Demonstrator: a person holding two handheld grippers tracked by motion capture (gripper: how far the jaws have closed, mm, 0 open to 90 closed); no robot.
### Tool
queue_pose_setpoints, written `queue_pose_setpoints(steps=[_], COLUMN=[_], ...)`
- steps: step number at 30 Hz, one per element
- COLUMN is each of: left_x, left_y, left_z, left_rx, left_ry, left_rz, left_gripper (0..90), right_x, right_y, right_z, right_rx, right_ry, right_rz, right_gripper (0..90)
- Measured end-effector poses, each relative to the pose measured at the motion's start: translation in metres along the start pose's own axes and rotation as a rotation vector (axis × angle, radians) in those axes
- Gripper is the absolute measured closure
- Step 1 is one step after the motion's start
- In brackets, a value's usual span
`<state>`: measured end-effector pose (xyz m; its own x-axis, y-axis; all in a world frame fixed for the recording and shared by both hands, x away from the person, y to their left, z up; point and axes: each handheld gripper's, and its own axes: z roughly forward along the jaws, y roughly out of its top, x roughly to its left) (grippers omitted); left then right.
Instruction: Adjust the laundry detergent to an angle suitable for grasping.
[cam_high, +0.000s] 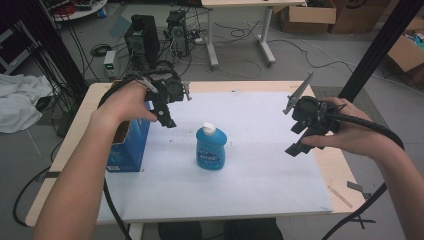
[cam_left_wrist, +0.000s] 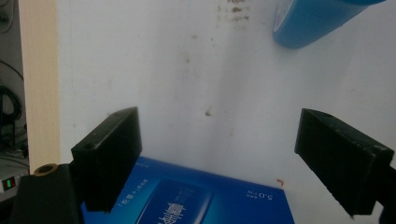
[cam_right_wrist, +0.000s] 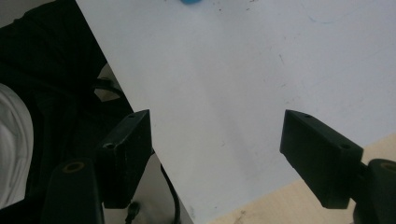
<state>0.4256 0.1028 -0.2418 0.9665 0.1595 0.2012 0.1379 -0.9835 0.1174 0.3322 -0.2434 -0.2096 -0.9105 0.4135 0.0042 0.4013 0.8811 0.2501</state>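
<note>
A blue bottle (cam_high: 210, 148) with a white cap stands upright mid-table on the white mat (cam_high: 260, 165). A blue box (cam_high: 129, 144) stands at the mat's left edge, partly behind the person's left forearm. My left gripper (cam_high: 175, 107) hovers open above the box's far end, left of the bottle. In the left gripper view its jaws are wide apart (cam_left_wrist: 219, 154) over the box (cam_left_wrist: 191, 198), with the bottle (cam_left_wrist: 313, 21) at the top right. My right gripper (cam_high: 296, 138) hangs open over the mat's right side, nothing between its jaws (cam_right_wrist: 217, 149).
The wooden table (cam_high: 335, 170) shows as a rim around the mat. On the floor beyond it are computer towers (cam_high: 142, 37), cables and cardboard boxes (cam_high: 307, 17). A white cloth (cam_high: 20, 100) lies off to the left. A black post (cam_high: 375, 50) rises at the right.
</note>
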Motion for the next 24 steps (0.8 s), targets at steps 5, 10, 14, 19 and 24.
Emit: queue_pose_setpoints(steps=[5,10,14,19,24], left_x=[0.001,0.0,-0.001,-0.004,-0.005], left_y=[0.001,0.0,-0.001,0.001,-0.001], left_z=[-0.002,-0.006,-0.007,-0.007,-0.01], left_rx=[-0.003,-0.011,-0.012,0.0,-0.009], left_ry=[-0.006,-0.005,0.0,0.002,0.009], left_rz=[-0.007,-0.014,-0.018,-0.01,-0.007], left_gripper=[15.4,15.4,15.4,15.4,15.4], right_x=[-0.002,0.0,-0.001,0.0,0.001], right_y=[-0.002,-0.003,-0.003,-0.004,-0.004], right_z=[0.0,-0.002,-0.001,0.002,0.001], right_rx=[0.005,-0.007,-0.005,0.0,-0.005], right_ry=[-0.002,-0.002,-0.002,0.0,0.0], right_rz=[0.007,-0.002,0.001,-0.003,-0.002], right_gripper=[24.5,24.4,24.4,24.4,24.5])
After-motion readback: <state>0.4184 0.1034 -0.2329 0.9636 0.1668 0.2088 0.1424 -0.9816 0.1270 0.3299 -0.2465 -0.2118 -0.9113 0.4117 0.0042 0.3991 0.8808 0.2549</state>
